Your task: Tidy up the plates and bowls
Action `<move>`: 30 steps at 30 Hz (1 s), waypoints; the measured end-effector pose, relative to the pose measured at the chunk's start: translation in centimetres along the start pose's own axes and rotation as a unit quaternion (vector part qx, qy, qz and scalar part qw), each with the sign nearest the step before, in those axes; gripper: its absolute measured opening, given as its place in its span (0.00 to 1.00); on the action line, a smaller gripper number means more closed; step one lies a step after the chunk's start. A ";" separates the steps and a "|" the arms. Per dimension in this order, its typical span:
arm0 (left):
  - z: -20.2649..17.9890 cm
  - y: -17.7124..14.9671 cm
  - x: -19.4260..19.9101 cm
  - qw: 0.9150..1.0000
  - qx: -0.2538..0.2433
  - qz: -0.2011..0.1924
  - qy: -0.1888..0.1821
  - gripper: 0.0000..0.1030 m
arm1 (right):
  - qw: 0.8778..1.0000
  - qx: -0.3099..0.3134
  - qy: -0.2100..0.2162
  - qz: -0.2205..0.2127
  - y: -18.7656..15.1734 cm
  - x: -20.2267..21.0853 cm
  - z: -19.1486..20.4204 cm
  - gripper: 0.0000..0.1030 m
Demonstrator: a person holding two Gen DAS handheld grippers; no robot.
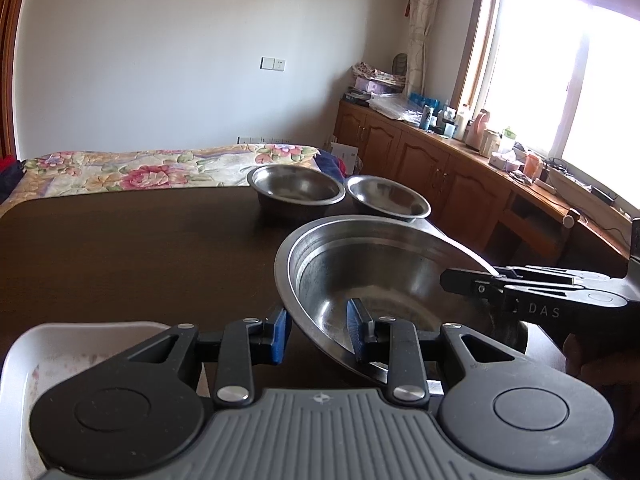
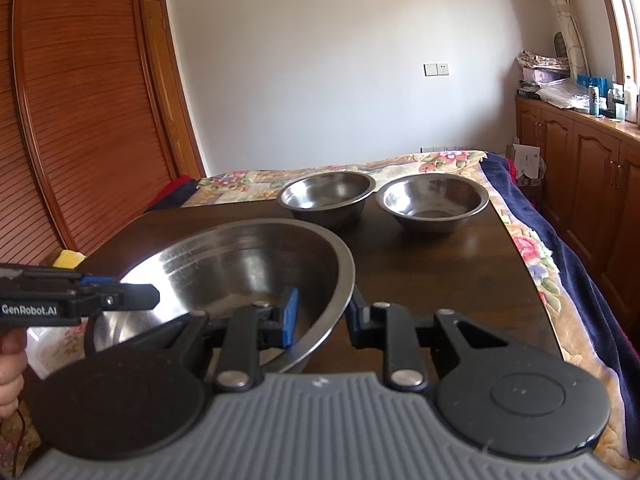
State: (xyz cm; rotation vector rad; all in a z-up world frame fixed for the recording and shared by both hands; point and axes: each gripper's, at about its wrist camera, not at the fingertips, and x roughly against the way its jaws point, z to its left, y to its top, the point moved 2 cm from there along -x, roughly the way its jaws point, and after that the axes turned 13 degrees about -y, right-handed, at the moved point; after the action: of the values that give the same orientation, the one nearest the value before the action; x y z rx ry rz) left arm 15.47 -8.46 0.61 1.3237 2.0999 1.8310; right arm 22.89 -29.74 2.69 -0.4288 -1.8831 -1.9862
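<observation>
1. Big steel bowl, nearest thing on the dark table, sits between both claws. It looks lifted or tilted, can't tell which.
2. Left gripper: jaws apart w/ the bowl's near rim between them, one blue pad inside, one outside. The gap looks wider than the rim, so prob. not pinching yet.
3. Right gripper: same setup on the opposite rim, wall between blue pad & black outer finger. Contact is not clear. In the left view its fingers look closed on the rim edge, so prob. gripping.
4. Handling, my guess: thin steel, stiff, light for its size, smooth & slippery. Won't break but will clang & spin. The rolled rim is the only real hold; two opposite rim grips beat one.
5. White tray at the left claw's near corner, mostly cut off, contents unclear.
6. Farther back, two small steel bowls side by side, apart from each other: left one, right one. Nesting targets, likely.
7. Hidden: big bowl's underside & whether it touches the table. Near table edge blocked by gripper bodies. No plates seen.
</observation>
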 end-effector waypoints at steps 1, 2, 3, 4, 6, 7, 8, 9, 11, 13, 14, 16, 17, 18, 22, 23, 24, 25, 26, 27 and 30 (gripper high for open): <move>0.1 -0.1 0.1 1.000 0.000 0.001 0.001 0.30 | 1.000 0.004 -0.002 -0.002 -0.1 0.2 0.2 0.27; 0.1 -0.2 0.2 1.000 0.000 0.002 0.001 0.30 | 1.000 0.008 -0.003 -0.003 -0.3 0.3 0.4 0.27; 0.2 -0.5 0.3 1.000 0.001 0.003 0.002 0.30 | 1.000 0.012 -0.005 -0.003 -0.5 0.5 0.6 0.27; 0.2 -0.7 0.3 1.000 0.002 0.004 0.002 0.30 | 1.000 0.014 -0.006 -0.002 -0.6 0.5 0.7 0.27; 0.4 -1.1 0.5 1.000 0.005 0.006 0.001 0.30 | 1.000 0.014 -0.005 0.002 -0.9 0.5 0.7 0.27; 0.4 -1.2 0.5 1.000 0.006 0.007 0.000 0.30 | 1.000 0.013 -0.005 0.004 -1.0 0.5 0.7 0.27; 0.5 -1.4 0.6 1.000 0.007 0.008 -0.001 0.30 | 1.000 0.012 -0.005 0.006 -1.2 0.5 0.8 0.27; 0.5 -1.6 0.6 1.000 0.007 0.009 -0.001 0.30 | 1.000 0.011 -0.006 0.008 -1.3 0.4 0.8 0.27; 0.5 -1.9 0.6 1.000 0.005 0.012 0.001 0.30 | 1.000 0.005 -0.005 0.011 -1.7 0.4 0.8 0.27; 0.5 -2.0 0.5 1.000 0.004 0.014 0.001 0.30 | 1.000 0.002 -0.005 0.013 -1.9 0.4 0.8 0.27; 0.5 -2.1 0.6 1.000 0.003 0.014 0.000 0.30 | 1.000 0.001 -0.006 0.014 -2.0 0.4 0.8 0.27; 0.5 -2.2 0.6 1.000 0.002 0.015 0.000 0.30 | 1.000 -0.001 -0.006 0.017 -2.3 0.4 0.7 0.27; 0.4 -2.2 0.6 1.000 0.002 0.015 -0.001 0.30 | 1.000 -0.002 -0.006 0.018 -2.4 0.3 0.7 0.27; 0.4 -2.3 0.7 1.000 0.001 0.016 -0.001 0.30 | 1.000 -0.003 -0.007 0.019 -2.5 0.4 0.7 0.27; 0.3 -2.5 0.9 1.000 0.001 0.018 -0.001 0.31 | 1.000 -0.008 -0.004 0.020 -2.7 0.6 0.6 0.27; 0.2 -2.4 0.8 1.000 0.000 0.019 -0.001 0.31 | 1.000 -0.008 -0.003 0.020 -2.8 0.7 0.6 0.27; 0.1 -2.6 0.9 1.000 -0.002 0.020 -0.001 0.31 | 1.000 -0.009 -0.003 0.021 -2.9 0.7 0.6 0.27; 0.1 -2.7 0.9 1.000 -0.004 0.022 -0.001 0.31 | 1.000 -0.009 -0.002 0.022 -3.0 0.7 0.6 0.27; 0.1 -2.9 0.9 1.000 -0.005 0.024 -0.001 0.31 | 1.000 -0.008 -0.001 0.022 -3.0 0.7 0.6 0.27; 0.1 -3.0 0.9 1.000 -0.005 0.025 -0.003 0.31 | 1.000 -0.008 0.000 0.022 -3.0 0.7 0.6 0.27; 0.0 -3.2 0.9 1.000 -0.006 0.027 -0.005 0.32 | 1.000 -0.009 0.002 0.022 -3.0 0.8 0.7 0.27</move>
State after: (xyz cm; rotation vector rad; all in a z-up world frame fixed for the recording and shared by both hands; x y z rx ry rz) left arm 13.16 -7.67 -1.67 1.3969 2.0637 1.8511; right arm 20.82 -29.01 0.44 -0.4670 -1.8393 -1.9746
